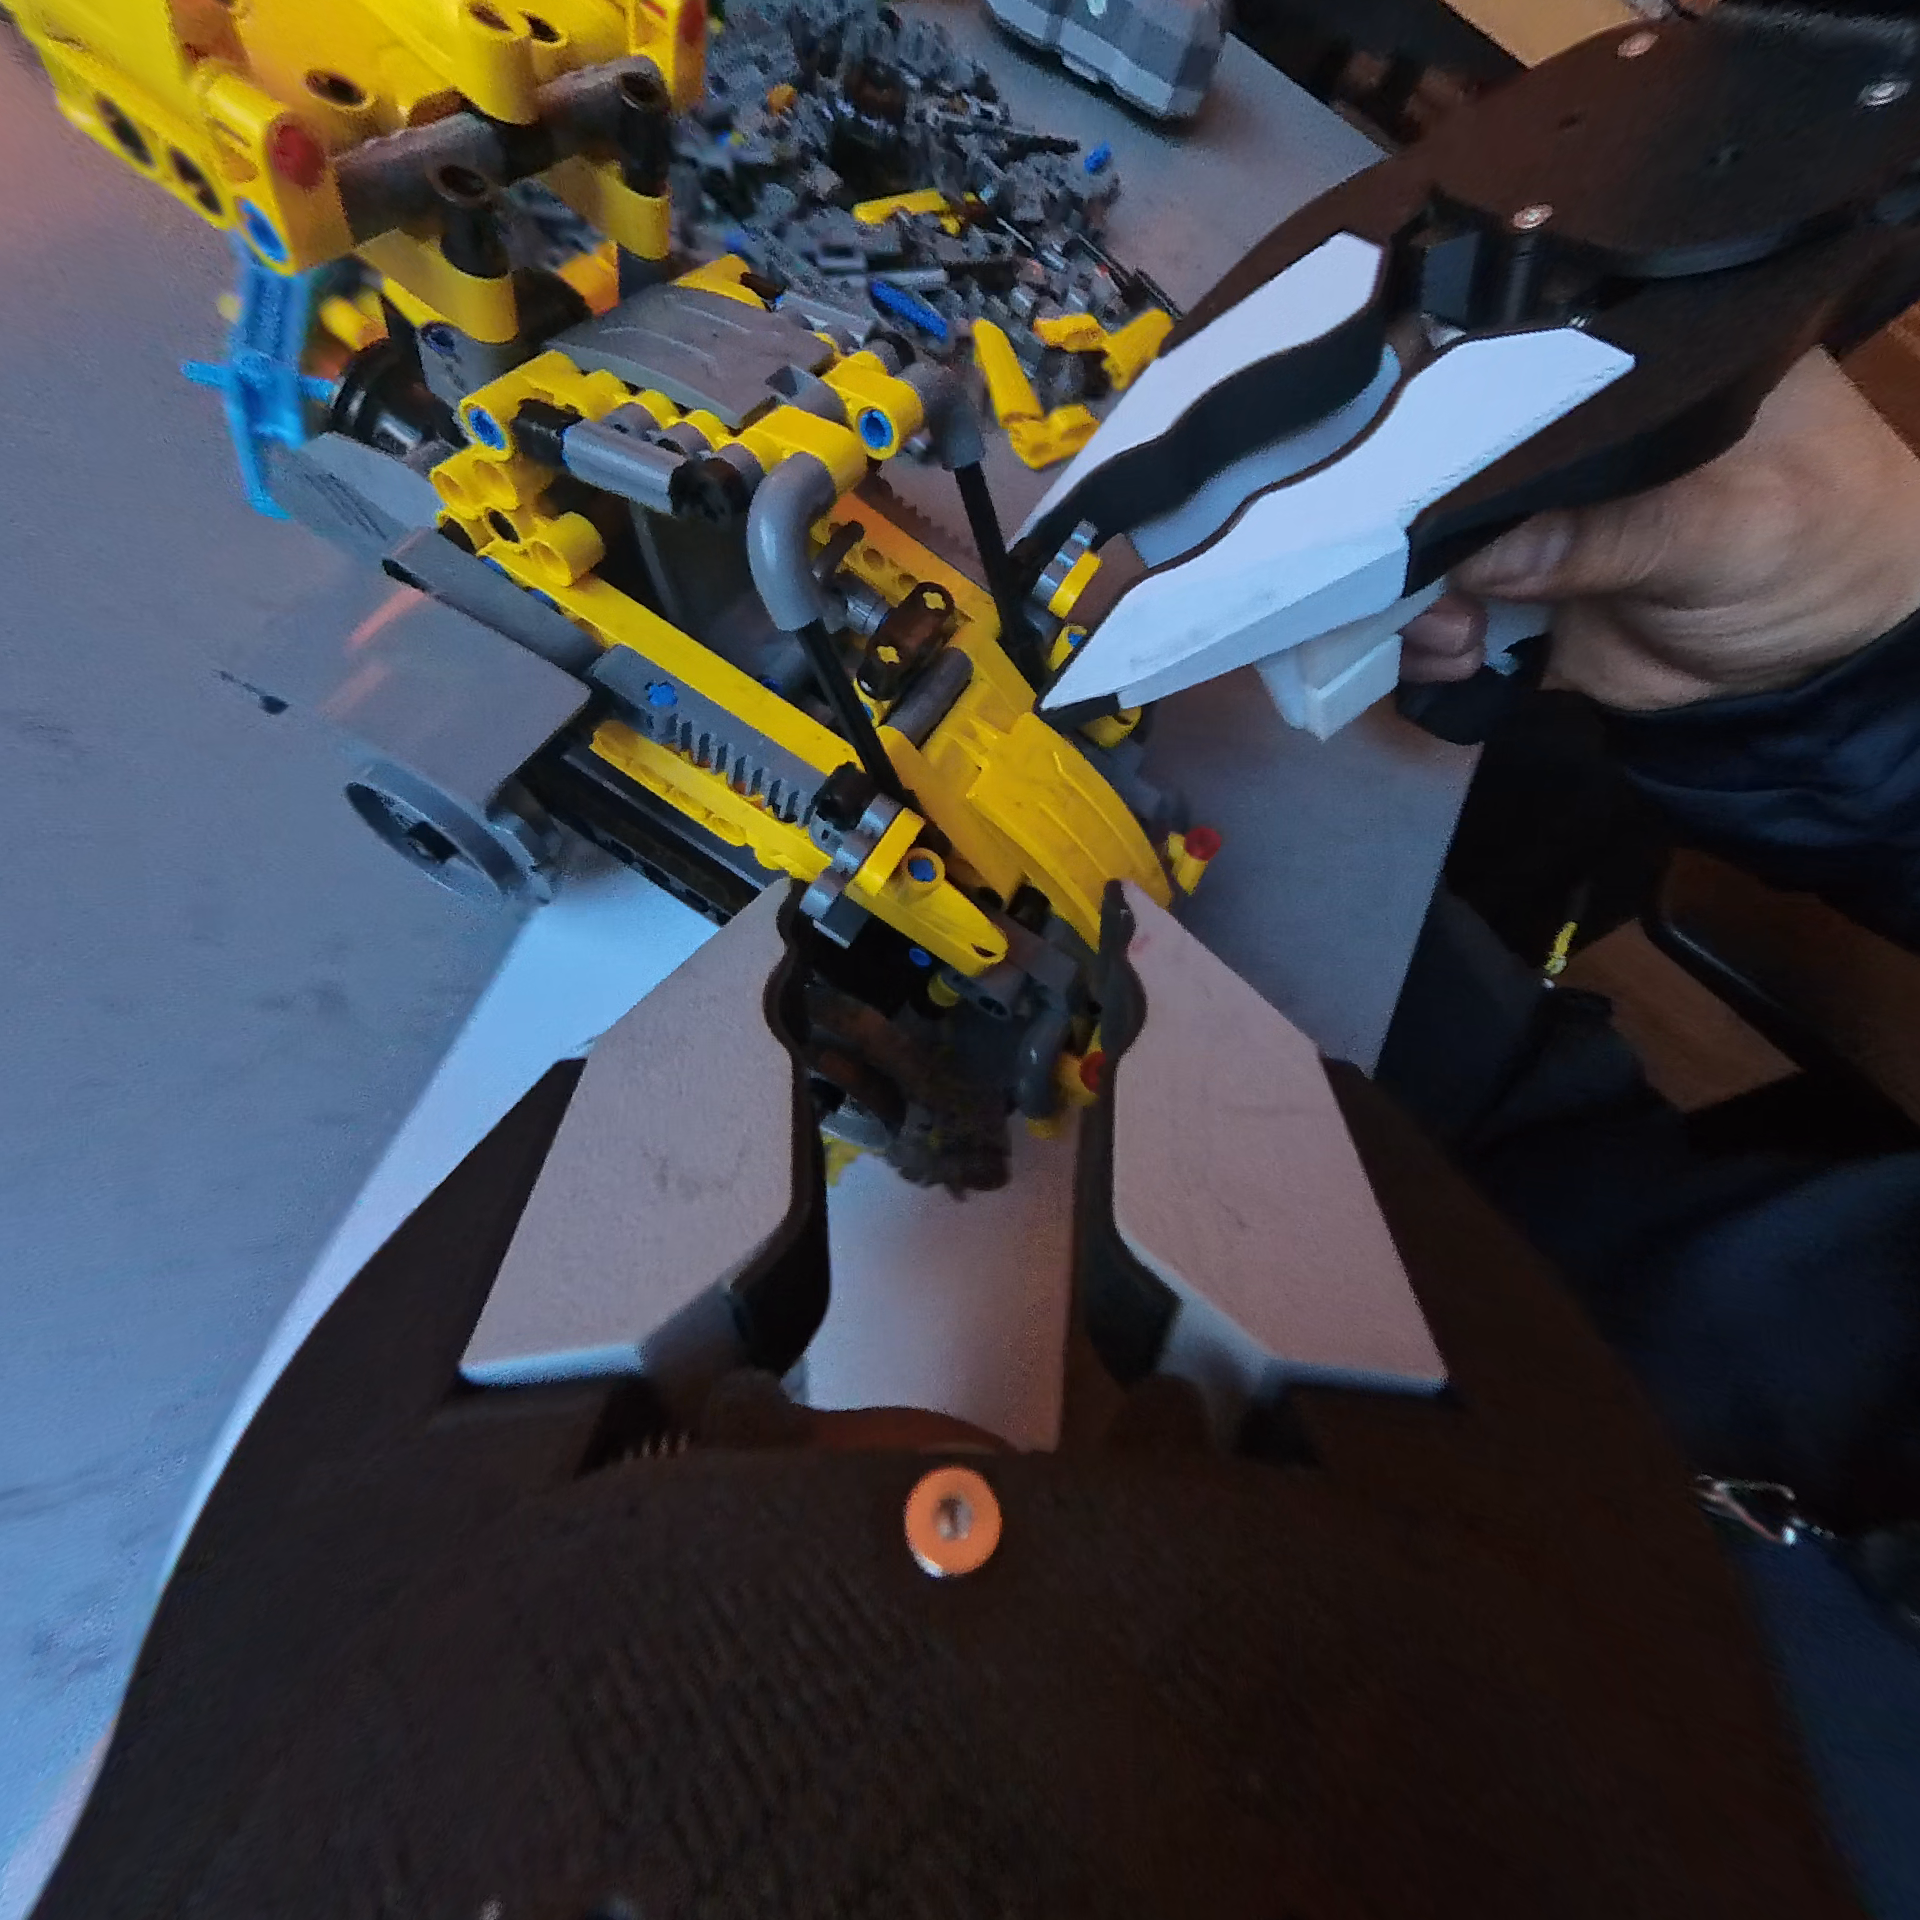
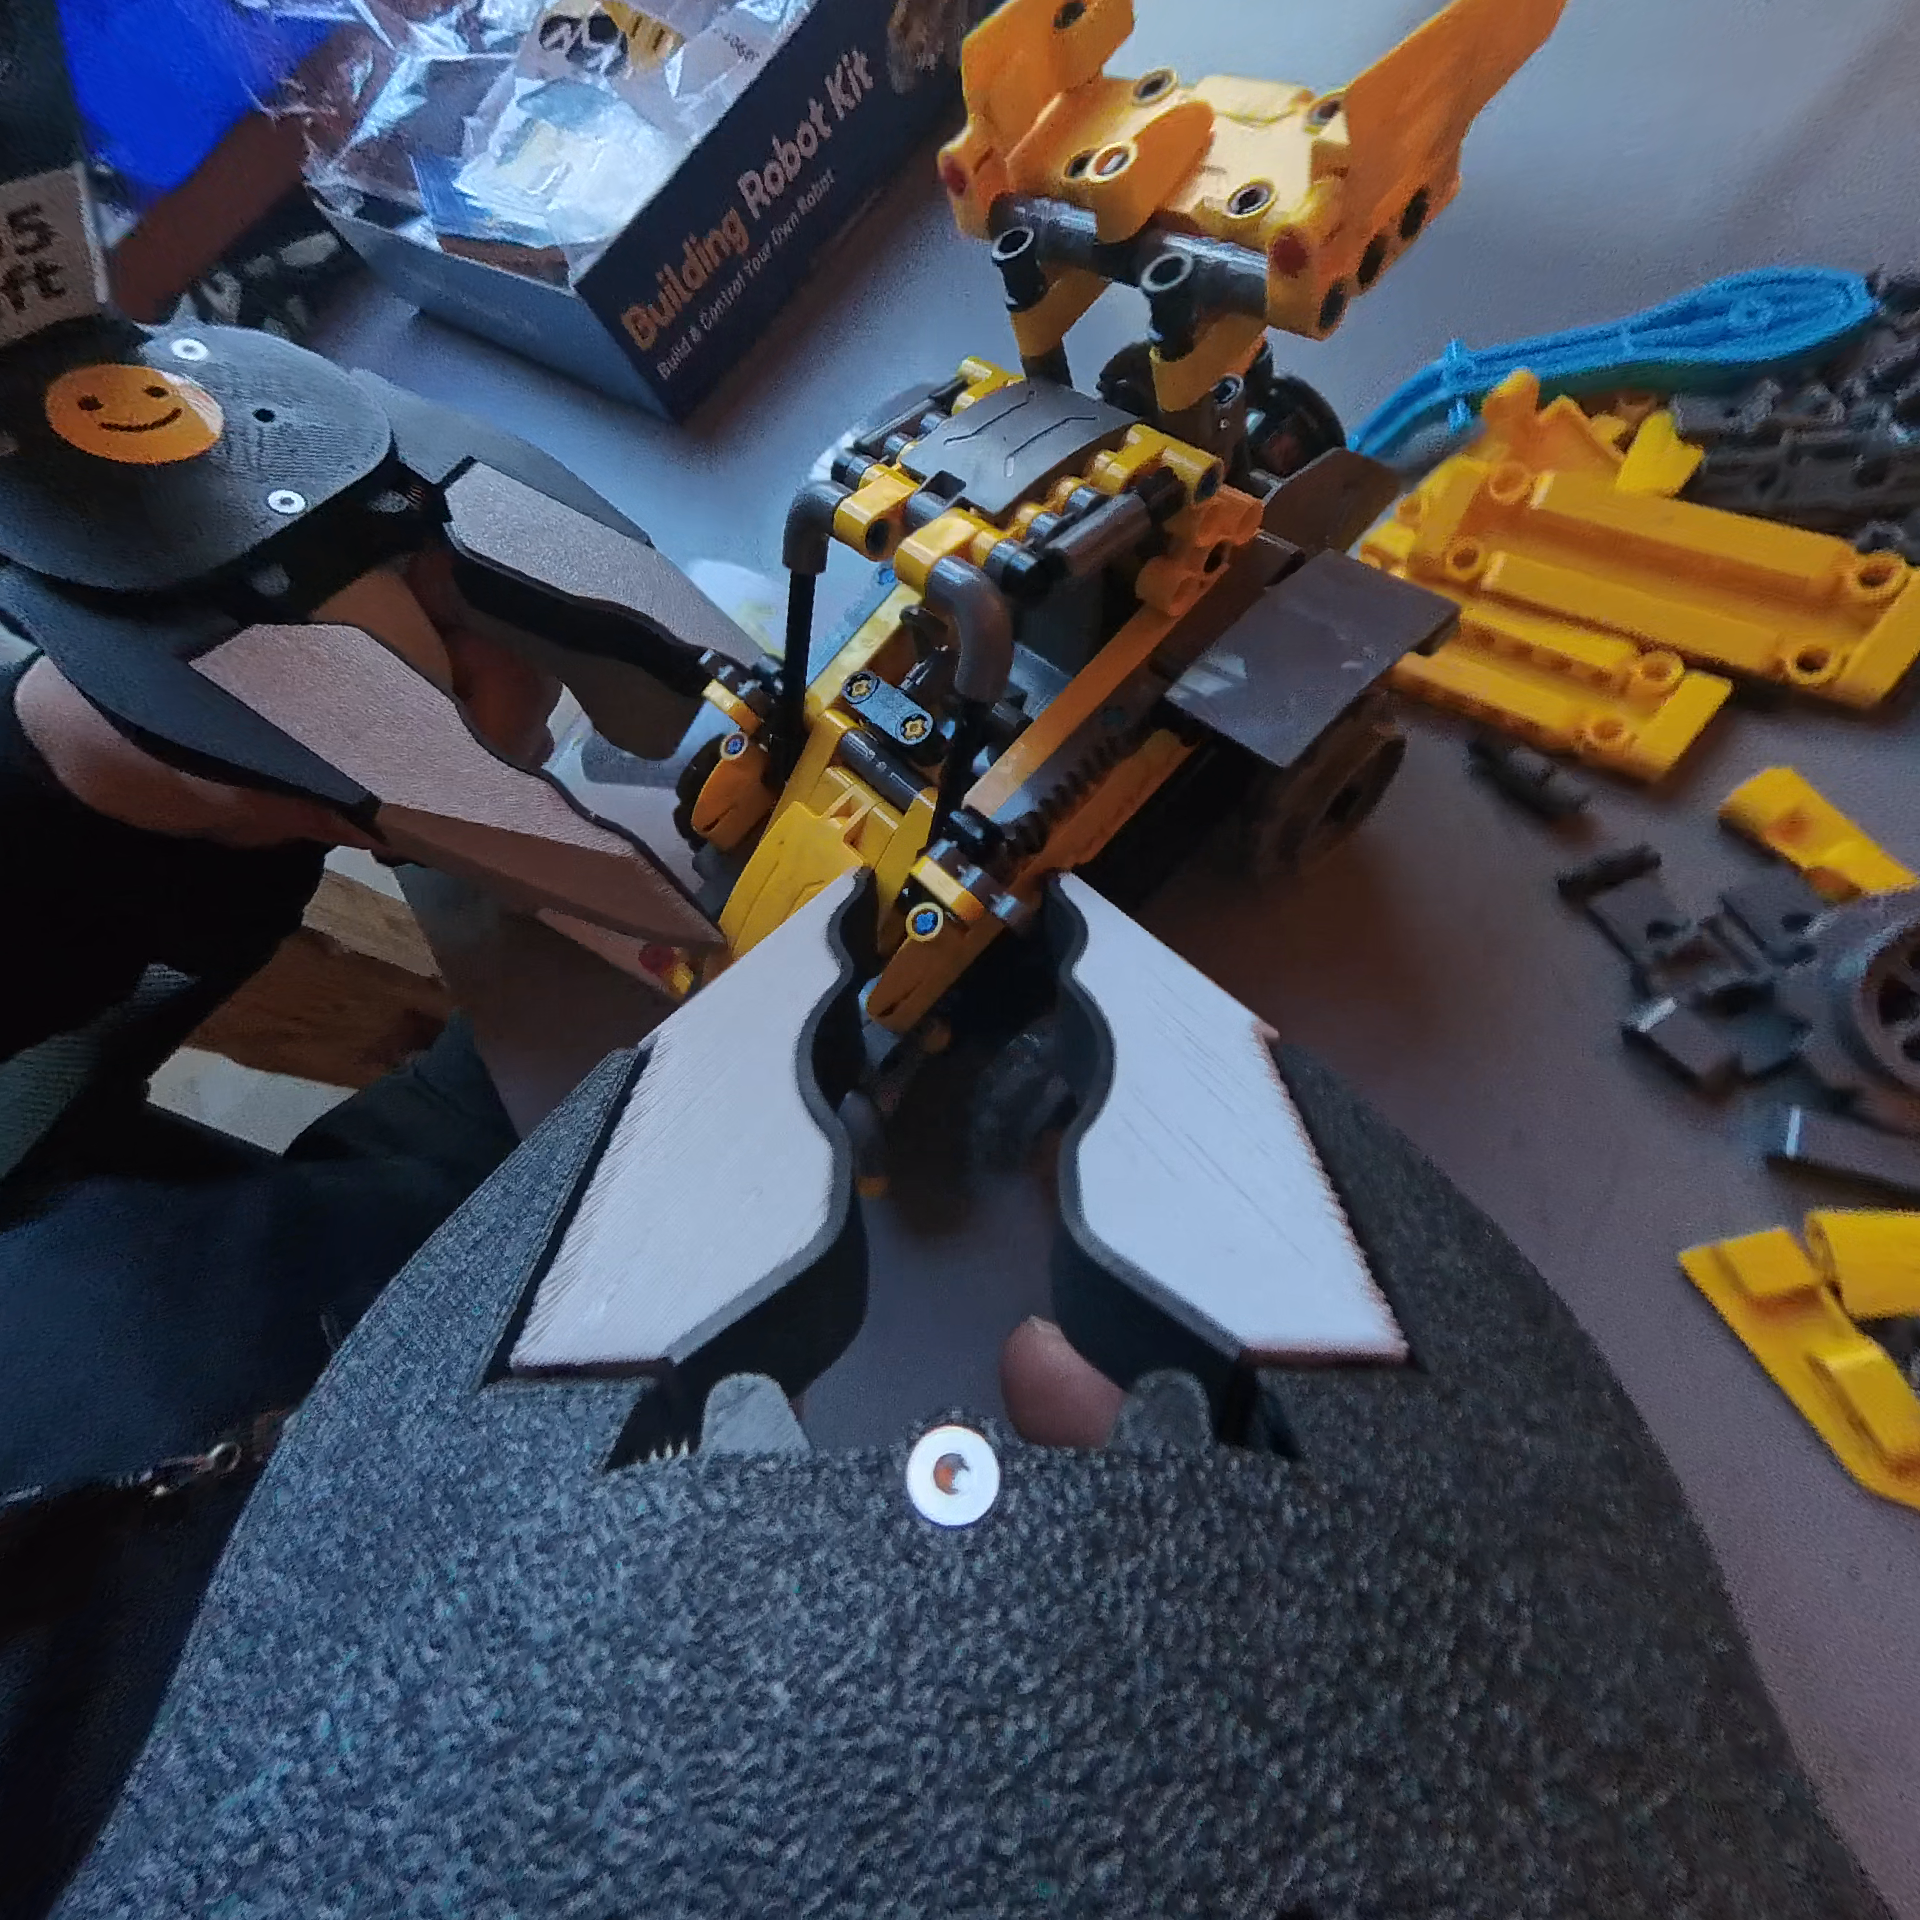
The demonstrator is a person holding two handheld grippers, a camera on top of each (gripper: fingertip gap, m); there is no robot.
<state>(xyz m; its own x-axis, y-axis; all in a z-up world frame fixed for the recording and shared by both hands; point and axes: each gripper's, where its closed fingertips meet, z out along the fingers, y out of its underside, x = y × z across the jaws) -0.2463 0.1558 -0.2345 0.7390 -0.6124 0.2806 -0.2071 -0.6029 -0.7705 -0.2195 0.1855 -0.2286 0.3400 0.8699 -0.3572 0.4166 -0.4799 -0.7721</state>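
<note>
**Both tools on the yellow brick vehicle**

My left tool (image 1: 951, 914) grips the yellow brick vehicle's (image 1: 727, 644) near end between narrow jaws. My right tool (image 2: 956, 894) clamps that same end from the other side. Loose yellow panels (image 2: 1579, 613) lie on the table (image 2: 1455, 1039) right of my right tool, a kit box (image 2: 665, 239) ahead-left.

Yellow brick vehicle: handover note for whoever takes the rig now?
Left gripper: closed on the front end of the yellow brick vehicle, which stands on the grey table.
Right gripper: fingers either side of the same front end; grip unclear.
Loose yellow panels and grey parts lie to the right, kit box behind.
Vehicle partly assembled; loose parts unattached.
</note>
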